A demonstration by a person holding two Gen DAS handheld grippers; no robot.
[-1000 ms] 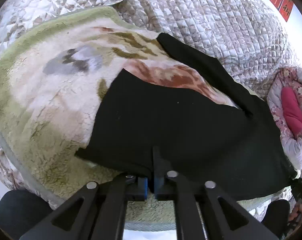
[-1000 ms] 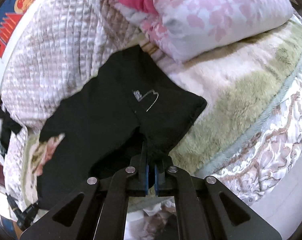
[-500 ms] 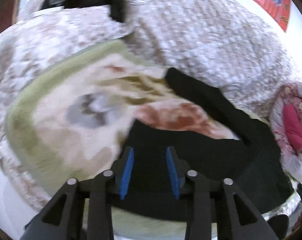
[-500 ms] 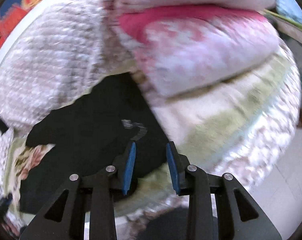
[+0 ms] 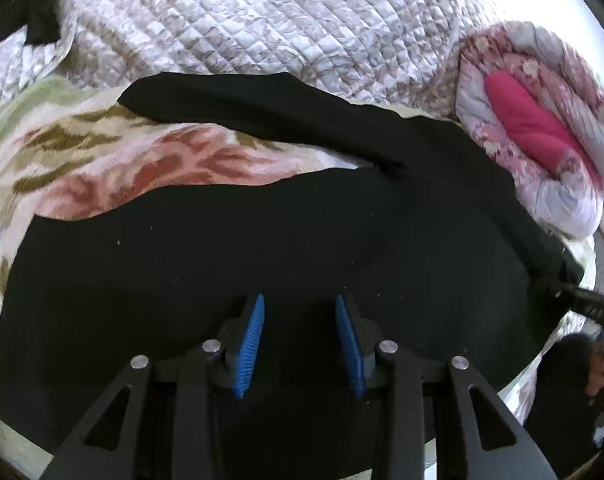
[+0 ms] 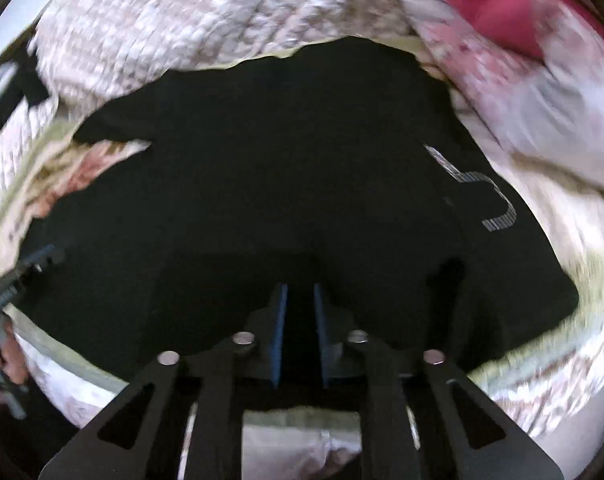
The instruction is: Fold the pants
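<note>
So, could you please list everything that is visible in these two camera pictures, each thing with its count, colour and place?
pants: one, black, spread on the blanket, the two legs apart; pale line print near one edge
blanket: one, cream with red and olive pattern, green border, under the pants
quilt: one, pale quilted, behind the pants
folded bedding: one, pink floral with magenta inside, beside the pants
left gripper: one, black with blue pads, open above the pants, nothing between
right gripper: one, black with blue pads, jaws closing over the pants, narrow gap
hand: one, at the picture's edge
</note>
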